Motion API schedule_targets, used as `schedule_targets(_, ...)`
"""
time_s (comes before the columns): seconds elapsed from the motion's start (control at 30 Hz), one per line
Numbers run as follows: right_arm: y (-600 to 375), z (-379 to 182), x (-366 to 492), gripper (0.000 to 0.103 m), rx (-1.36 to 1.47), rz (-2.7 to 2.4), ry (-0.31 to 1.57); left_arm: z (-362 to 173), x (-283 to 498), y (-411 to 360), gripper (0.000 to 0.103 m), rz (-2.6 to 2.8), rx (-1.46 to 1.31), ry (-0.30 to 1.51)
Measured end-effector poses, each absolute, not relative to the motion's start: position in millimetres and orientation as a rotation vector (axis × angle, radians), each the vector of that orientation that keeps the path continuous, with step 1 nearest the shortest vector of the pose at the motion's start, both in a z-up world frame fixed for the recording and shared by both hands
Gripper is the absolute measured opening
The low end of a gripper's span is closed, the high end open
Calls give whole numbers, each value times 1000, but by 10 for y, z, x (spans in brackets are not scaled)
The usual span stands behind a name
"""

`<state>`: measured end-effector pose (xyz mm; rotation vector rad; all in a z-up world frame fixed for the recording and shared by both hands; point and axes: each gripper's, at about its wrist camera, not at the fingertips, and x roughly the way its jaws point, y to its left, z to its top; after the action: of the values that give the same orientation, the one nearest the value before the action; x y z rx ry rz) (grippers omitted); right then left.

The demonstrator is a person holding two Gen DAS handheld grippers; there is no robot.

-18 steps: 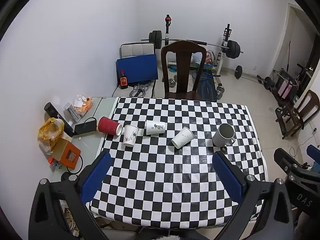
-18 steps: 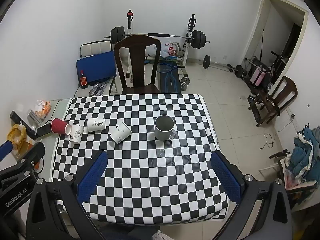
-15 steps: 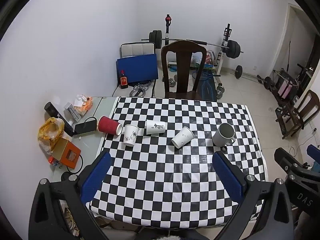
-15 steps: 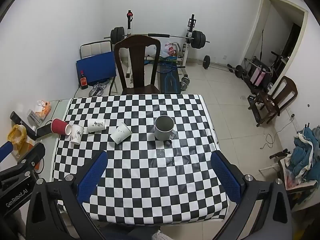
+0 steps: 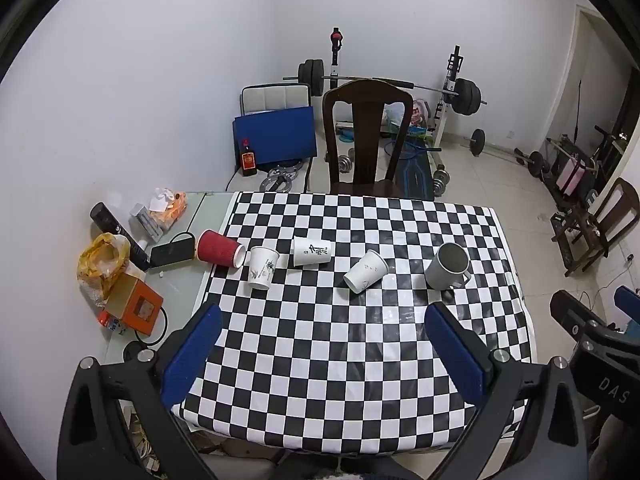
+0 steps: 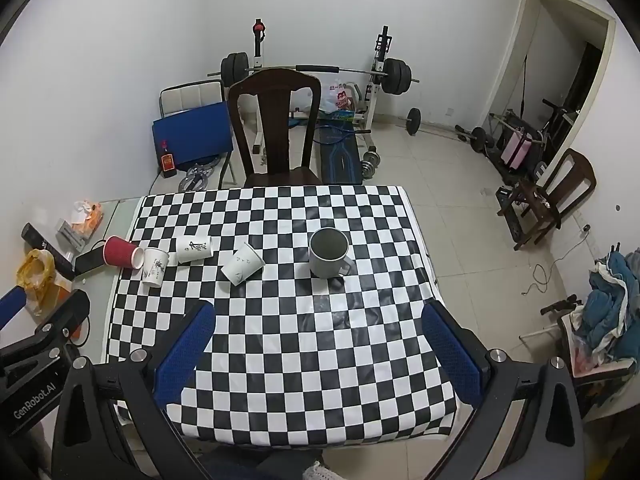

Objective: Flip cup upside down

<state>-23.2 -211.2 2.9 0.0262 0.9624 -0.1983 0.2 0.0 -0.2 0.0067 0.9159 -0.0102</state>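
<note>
Checkered table (image 5: pixel 320 340), upright mug (image 6: pixel 329 253), both tools (image 5: pixel 320 344) (image 6: pixel 316 340) hovering high, fingers spread apart, empty.

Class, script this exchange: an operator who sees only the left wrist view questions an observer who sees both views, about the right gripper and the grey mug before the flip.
Operator: My view shows only the right gripper's black body. Is it open?
Observer: Yes. The right gripper is open, its blue fingers wide apart with nothing between them.
Operator: How is the mug placed for it?
Observer: The grey mug stands upright almost straight ahead of it, between the lines of the two fingers, well beyond the tips.
</note>
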Motion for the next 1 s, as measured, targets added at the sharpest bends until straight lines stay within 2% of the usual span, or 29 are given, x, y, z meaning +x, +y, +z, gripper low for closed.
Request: schedule_targets(1.0, -2120, 61, -253, 103, 19, -202, 955, 1, -2, 0, 103, -10, 9, 911)
